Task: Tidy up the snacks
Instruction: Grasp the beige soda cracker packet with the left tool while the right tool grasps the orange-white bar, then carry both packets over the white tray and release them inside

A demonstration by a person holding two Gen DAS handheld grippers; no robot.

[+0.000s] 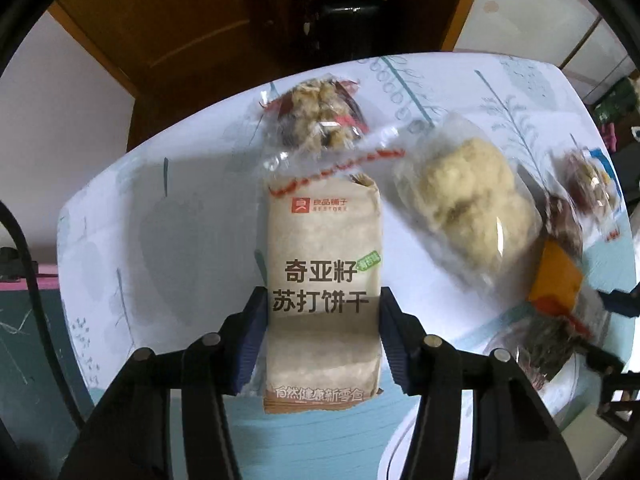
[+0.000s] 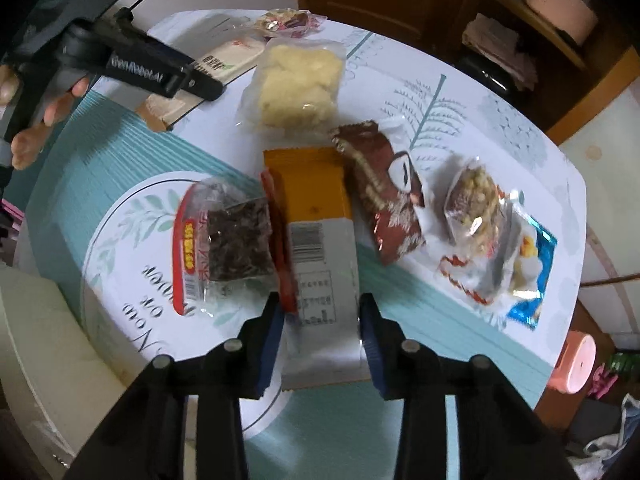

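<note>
- My left gripper [image 1: 322,316] is pinching the beige cracker pack [image 1: 323,276] across its width, both blue pads flat on the sides. The pack sticks straight out ahead of the fingers over the table [image 1: 168,216].
- It looks light, a stiff stack of crackers in thin wrapper, so they'd probably crack if I squeeze harder. I'd say mid-body is the right hold; the crimped ends would just fold.
- My right gripper [image 2: 321,320] has its jaws around the orange-and-white packet [image 2: 316,224], pads touching or nearly touching the edges; can't tell for sure whether it's actually clamped.
- That one looks flat and glossy, so likely slippery. I'd take it by the long edges, low down.
- Just left of its fingers sits a clear bag of dark snacks [image 2: 228,240], floppy and crinkly. Ahead is a pale puffy pastry bag [image 2: 298,84], which I'd guess is soft and squashable.
</note>
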